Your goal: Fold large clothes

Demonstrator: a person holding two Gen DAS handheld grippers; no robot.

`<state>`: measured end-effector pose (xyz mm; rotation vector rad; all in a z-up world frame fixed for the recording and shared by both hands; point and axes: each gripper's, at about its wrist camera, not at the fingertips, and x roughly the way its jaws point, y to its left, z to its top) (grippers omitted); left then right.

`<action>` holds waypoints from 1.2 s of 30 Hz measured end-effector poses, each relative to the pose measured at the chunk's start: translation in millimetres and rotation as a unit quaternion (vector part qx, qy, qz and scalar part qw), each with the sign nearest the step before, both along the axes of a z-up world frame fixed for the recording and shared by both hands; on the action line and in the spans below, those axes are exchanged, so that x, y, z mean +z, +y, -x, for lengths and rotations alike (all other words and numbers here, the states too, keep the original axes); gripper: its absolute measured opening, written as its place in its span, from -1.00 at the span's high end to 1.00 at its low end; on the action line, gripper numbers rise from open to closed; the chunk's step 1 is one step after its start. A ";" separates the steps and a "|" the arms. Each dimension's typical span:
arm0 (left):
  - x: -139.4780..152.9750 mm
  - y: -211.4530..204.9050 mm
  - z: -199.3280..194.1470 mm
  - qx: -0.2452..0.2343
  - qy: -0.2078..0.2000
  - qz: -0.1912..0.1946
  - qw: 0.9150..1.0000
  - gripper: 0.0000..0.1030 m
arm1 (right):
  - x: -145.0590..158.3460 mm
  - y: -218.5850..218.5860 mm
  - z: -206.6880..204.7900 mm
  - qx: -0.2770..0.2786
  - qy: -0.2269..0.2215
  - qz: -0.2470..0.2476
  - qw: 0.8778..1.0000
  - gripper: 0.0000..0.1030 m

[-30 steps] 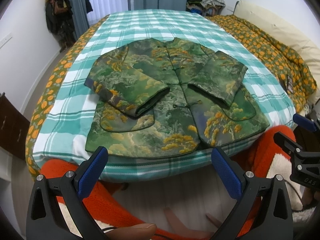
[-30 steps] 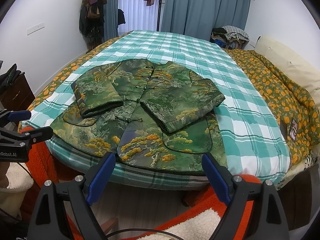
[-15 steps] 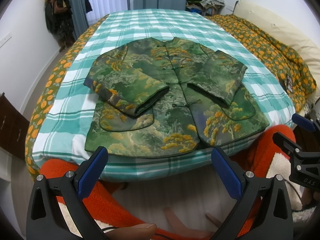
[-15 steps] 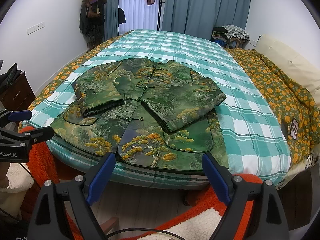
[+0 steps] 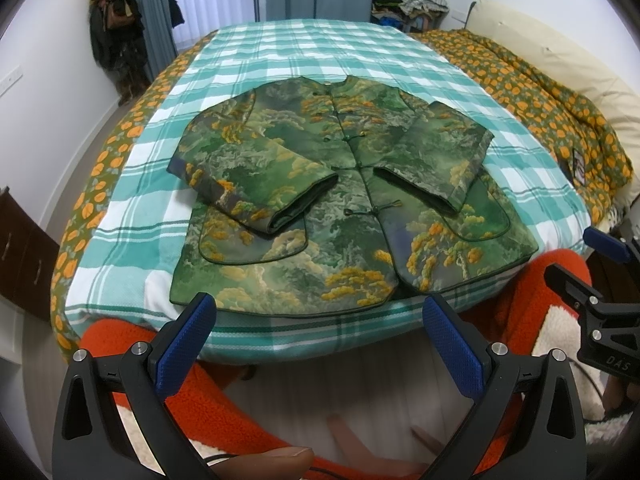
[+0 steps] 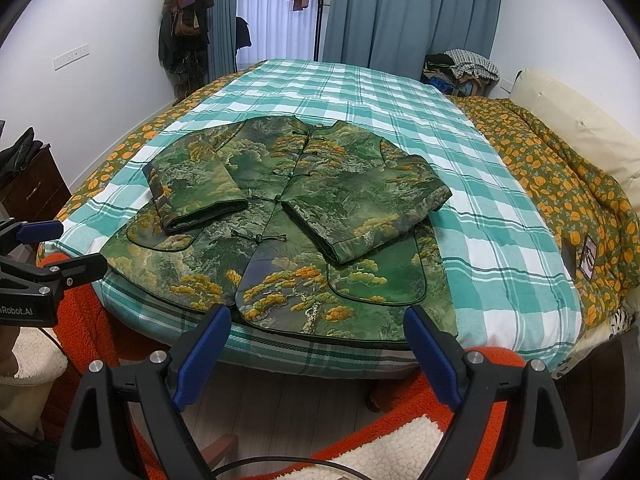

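Observation:
A green jacket (image 5: pixel 340 196) (image 6: pixel 296 220) printed with orange trees and clouds lies flat, front up and buttoned, on the teal checked bed (image 5: pixel 320 52) (image 6: pixel 360 96). Both sleeves are folded in across its chest, and its hem reaches the bed's near edge. My left gripper (image 5: pixel 316 316) hovers open just short of the hem, with nothing between its blue pads. My right gripper (image 6: pixel 316 324) is open too, level with the hem's right half. Each gripper shows at the edge of the other's view: the right one (image 5: pixel 588 260), the left one (image 6: pixel 60 248).
An orange-flowered quilt (image 5: pixel 552 92) (image 6: pixel 560 168) is bunched along the bed's right side beside a cream headboard (image 6: pixel 580 120). Orange fleece clothing (image 5: pixel 132 344) of the person fills the foreground. A dark cabinet (image 6: pixel 36 188) stands left; clothes hang by the blue curtains (image 6: pixel 400 12).
Both views have crept slightly toward the jacket's hem. The jacket lies as before and both grippers stay open.

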<state>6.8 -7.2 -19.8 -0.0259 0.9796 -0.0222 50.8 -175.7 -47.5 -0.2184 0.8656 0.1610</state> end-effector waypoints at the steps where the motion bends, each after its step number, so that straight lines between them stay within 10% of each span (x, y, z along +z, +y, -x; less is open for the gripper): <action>1: 0.1 0.1 -0.1 0.000 0.000 0.000 1.000 -0.99 | 0.1 -0.3 -0.1 0.000 0.000 0.000 1.000 -0.75; 36: 5.3 -0.6 1.6 0.002 -0.006 -0.005 1.000 -0.99 | 5.1 -10.1 -7.5 0.002 -0.033 0.012 0.999 -0.75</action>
